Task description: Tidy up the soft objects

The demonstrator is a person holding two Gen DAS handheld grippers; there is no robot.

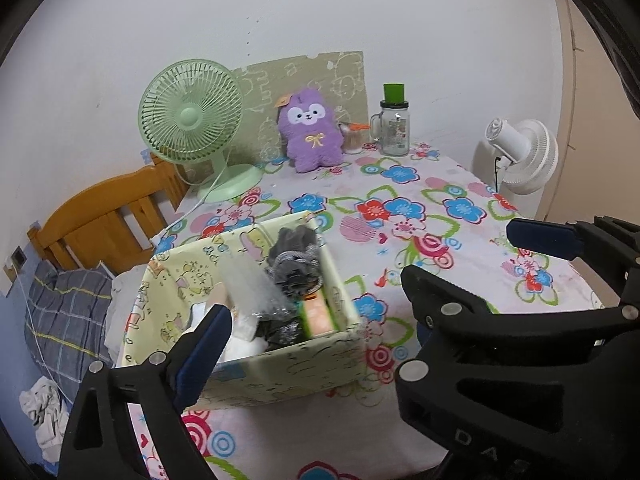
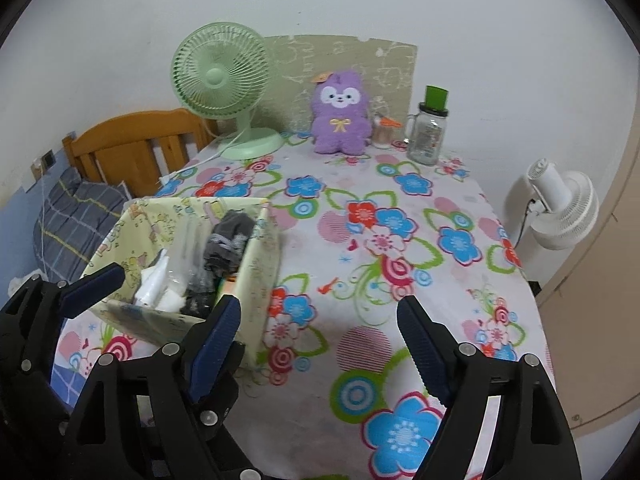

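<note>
Purple plush toy (image 1: 311, 133) sits at twelve o'clock on the floral-clothed worktop (image 1: 440, 216). Only the left view reveals the pale-yellow fabric box's (image 1: 280, 368) orange sponge (image 1: 320, 314). Both the left gripper (image 1: 316, 328) and right gripper (image 2: 320, 324) hover, fingers apart.

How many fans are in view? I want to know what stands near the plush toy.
2. A green fan stands on the table's far left, beside the purple plush. A white fan stands off the table's right edge.

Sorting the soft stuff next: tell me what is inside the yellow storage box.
The yellow storage box holds rolled grey socks, crinkly clear plastic bags, white cloth and an orange-green packet. Whatever lies beneath them is covered.
</note>
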